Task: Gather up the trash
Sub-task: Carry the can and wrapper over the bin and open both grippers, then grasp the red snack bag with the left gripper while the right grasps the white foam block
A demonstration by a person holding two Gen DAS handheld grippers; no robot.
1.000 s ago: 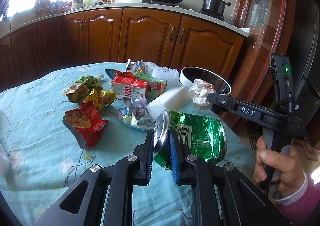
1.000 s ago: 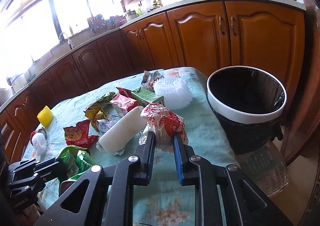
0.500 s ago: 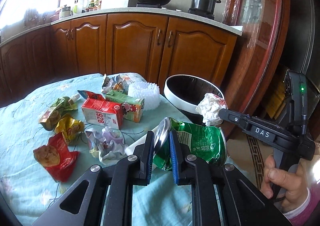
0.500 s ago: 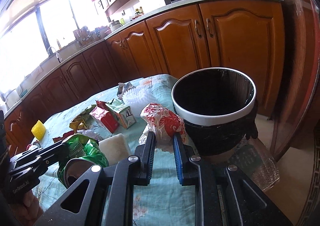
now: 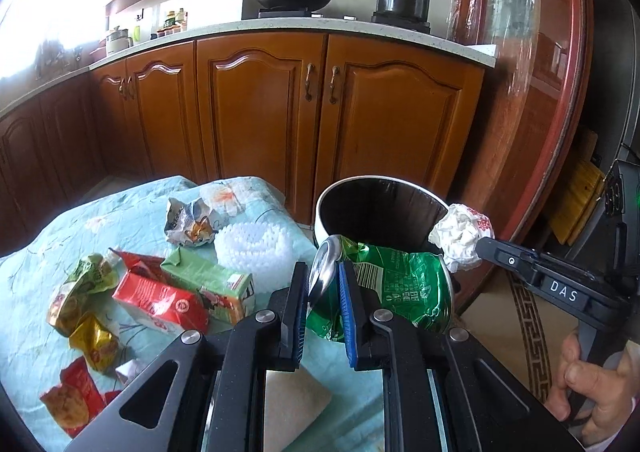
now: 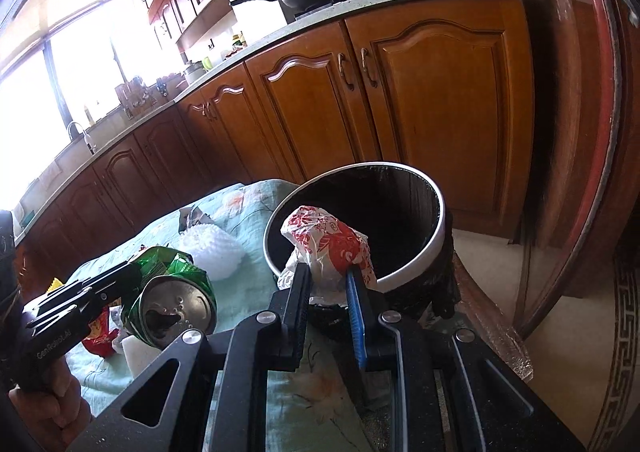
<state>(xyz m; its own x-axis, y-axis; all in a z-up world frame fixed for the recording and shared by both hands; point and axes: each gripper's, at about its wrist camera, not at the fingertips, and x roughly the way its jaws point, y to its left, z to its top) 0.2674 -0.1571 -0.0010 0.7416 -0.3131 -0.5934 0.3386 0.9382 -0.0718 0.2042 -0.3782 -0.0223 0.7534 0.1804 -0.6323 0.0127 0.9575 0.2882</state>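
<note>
My left gripper (image 5: 323, 284) is shut on the rim of a crushed green can (image 5: 400, 288), held in the air just in front of the white-rimmed black trash bin (image 5: 320, 212); the can also shows in the right wrist view (image 6: 176, 304). My right gripper (image 6: 328, 276) is shut on a crumpled red-and-white plastic bag (image 6: 332, 240), held at the near rim of the bin (image 6: 438, 236), partly over its opening. The bag also shows in the left wrist view (image 5: 460, 236), at the bin's right rim.
On the teal tablecloth (image 5: 132, 212) lie a red carton (image 5: 156, 300), a green carton (image 5: 208, 280), a white foam net (image 5: 252, 248), a crumpled silver wrapper (image 5: 188, 224), yellow and red snack wrappers (image 5: 92, 336) and a white foam block (image 5: 292, 400). Wooden cabinets (image 5: 360, 124) stand behind the bin.
Both grippers have moved right and forward toward the bin with their loads. The bag now hangs over the bin's near rim and the can is close in front of it.
</note>
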